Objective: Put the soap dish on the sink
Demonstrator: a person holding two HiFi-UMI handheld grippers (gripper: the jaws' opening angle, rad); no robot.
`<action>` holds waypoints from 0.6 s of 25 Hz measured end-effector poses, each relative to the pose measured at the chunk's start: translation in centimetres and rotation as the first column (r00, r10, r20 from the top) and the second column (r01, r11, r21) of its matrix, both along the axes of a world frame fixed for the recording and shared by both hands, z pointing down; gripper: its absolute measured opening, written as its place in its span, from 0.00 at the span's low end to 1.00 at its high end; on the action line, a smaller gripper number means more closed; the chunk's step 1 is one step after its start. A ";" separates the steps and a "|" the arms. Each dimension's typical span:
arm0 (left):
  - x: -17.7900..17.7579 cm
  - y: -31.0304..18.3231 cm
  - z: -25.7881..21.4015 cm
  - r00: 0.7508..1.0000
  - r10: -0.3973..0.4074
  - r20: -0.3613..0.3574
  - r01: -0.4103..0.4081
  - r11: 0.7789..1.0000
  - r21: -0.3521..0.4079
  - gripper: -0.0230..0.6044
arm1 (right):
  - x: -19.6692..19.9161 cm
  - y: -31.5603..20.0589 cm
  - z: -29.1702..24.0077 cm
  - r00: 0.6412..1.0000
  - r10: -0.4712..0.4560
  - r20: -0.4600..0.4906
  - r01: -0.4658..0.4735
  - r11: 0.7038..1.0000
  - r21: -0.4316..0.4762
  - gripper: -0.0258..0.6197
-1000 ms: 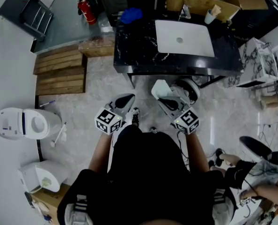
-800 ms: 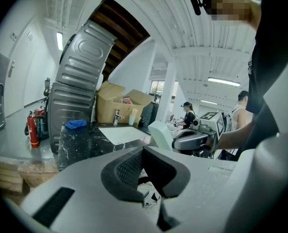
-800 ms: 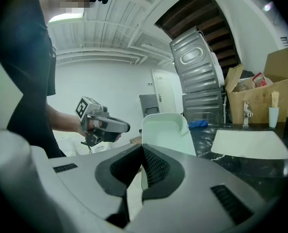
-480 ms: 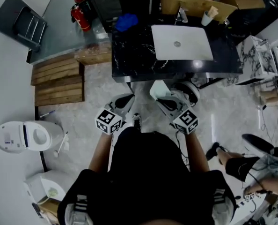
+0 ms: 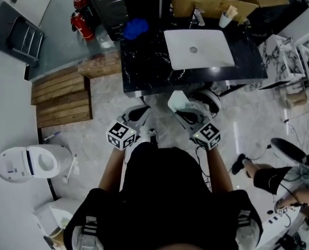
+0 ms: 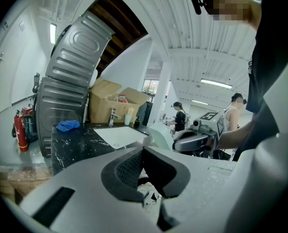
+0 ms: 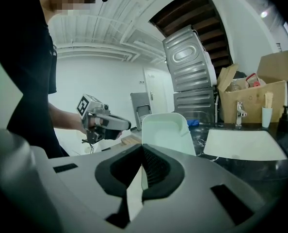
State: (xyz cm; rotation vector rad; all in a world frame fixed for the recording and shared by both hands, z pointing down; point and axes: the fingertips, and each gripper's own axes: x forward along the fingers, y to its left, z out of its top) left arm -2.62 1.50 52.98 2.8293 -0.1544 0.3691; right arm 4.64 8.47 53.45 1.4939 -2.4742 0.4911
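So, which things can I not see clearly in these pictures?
Pale green plastic soap dish: its lower edge is hidden inside the right gripper, right gripper view.
Contents of the brown cardboard box: too small and cut by the top edge, head view.
White sink drain: too small, head view.

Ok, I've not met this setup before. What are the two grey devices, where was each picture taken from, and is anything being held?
No robot here: a person carries a hand-held two-jaw gripper in each hand. The top-down picture comes from a camera on the person's head; the other two come from cameras riding on each gripper, looking along its jaws. The right gripper is clamped on a pale soap dish. The left gripper is shut with nothing in it. Ahead, a black counter holds a white sink and a blue cloth.
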 end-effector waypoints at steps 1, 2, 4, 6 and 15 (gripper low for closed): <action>-0.1 -0.3 0.1 1.000 0.005 0.001 -0.005 1.000 -0.001 0.04 | -0.1 -0.2 0.2 1.000 0.005 -0.003 -0.005 1.000 -0.001 0.04; -0.2 -0.5 0.2 1.000 0.011 0.002 -0.011 1.000 -0.002 0.04 | -0.2 -0.3 0.3 1.000 0.011 -0.005 -0.011 1.000 -0.003 0.04; -0.3 -1.0 0.4 1.000 0.024 0.003 -0.024 1.000 -0.005 0.04 | -0.4 -0.6 0.5 1.000 0.025 -0.007 -0.025 1.000 -0.009 0.04; -0.4 -1.6 0.5 0.999 0.036 0.002 -0.036 0.999 -0.005 0.04 | -0.6 -1.0 0.7 0.999 0.037 -0.008 -0.037 0.999 -0.016 0.04; -1.8 -4.6 0.8 0.999 0.053 -0.002 -0.053 0.999 -0.004 0.04 | -2.1 -4.1 1.0 0.999 0.052 -0.011 -0.053 0.998 -0.015 0.04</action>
